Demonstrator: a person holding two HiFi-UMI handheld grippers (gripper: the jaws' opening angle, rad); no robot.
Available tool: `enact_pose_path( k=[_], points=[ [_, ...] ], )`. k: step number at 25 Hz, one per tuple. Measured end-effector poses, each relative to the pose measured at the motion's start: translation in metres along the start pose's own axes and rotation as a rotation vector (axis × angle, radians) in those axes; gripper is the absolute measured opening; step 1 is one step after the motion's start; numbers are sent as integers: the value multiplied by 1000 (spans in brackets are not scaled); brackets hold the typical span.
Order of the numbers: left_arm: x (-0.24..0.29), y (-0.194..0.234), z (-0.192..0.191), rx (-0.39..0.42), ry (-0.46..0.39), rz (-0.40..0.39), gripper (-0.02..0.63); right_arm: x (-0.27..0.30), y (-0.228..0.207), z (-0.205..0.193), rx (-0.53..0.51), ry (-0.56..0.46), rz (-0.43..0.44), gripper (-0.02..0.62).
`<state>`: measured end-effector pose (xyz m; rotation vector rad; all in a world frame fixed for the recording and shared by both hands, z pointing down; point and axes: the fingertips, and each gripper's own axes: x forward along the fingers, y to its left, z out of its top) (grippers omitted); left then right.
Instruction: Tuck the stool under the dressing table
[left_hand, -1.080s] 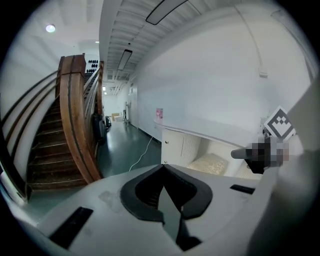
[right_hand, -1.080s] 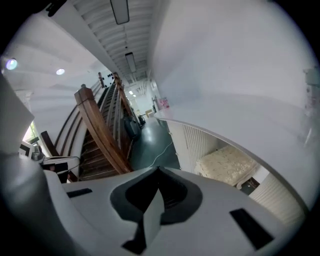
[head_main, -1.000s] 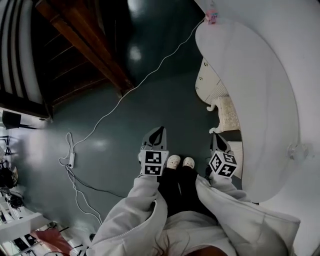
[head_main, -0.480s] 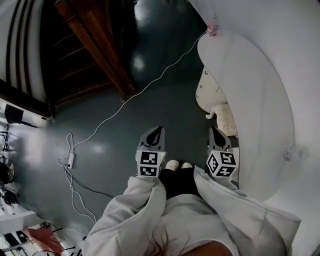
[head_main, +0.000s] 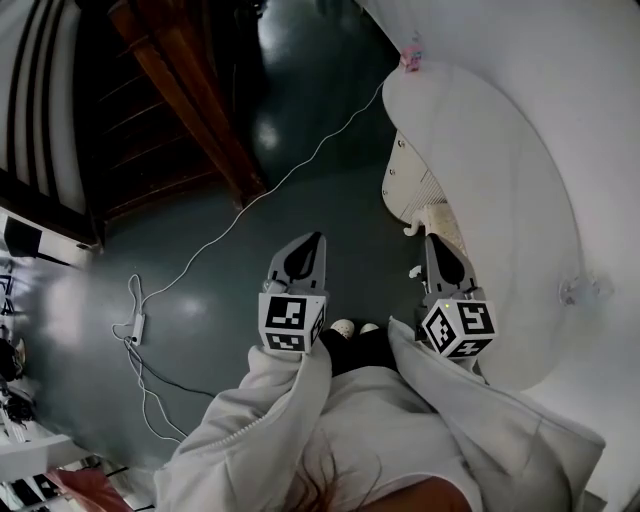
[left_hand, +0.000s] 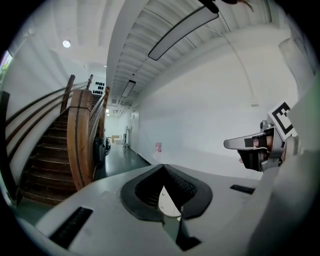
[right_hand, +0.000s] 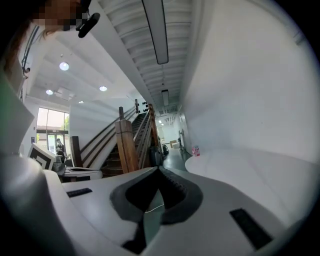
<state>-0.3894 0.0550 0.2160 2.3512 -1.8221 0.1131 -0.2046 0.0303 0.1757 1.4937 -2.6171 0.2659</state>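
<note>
The white dressing table curves along the right of the head view, and its top also shows in the right gripper view. The cream stool sits partly beneath the table's edge, with one curled leg showing. My left gripper hangs shut and empty over the dark floor, left of the stool. My right gripper is shut and empty too, held just in front of the stool and apart from it. In their own views the left gripper and the right gripper point roughly level down the hall.
A wooden staircase rises at the upper left. A white cable crosses the floor to a power strip. A small pink object stands at the table's far end. The person's shoes show between the grippers.
Both grippers have risen toward the head camera and look larger, still shut. The shoes are more hidden by the sleeves. The stool has kept its place under the table.
</note>
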Motion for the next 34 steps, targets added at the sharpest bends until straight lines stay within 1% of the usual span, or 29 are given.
enact_pose_path(
  k=[2,4,12,17,26,34],
  points=[
    [2,0,4,-1,-9,-1,14,-3,-3,4,-41,-8,-14,51],
    [4,0,5,6,-18,-3,14,-5,-8,2,-59,-5,-26,51],
    [2,-5,4,48,-18,-46,14,-8,-9,-9,-56,24,-36,51],
    [0,-9,2,45,-12,-55,14,-9,-14,-17,-43,48,-47,51],
    [1,-8,-13,23,32,-53,14,-5,-20,-30,-17,78,-54,51],
    [7,-9,-16,31,51,-56,14,0,-25,-32,-1,85,-52,51]
  ],
)
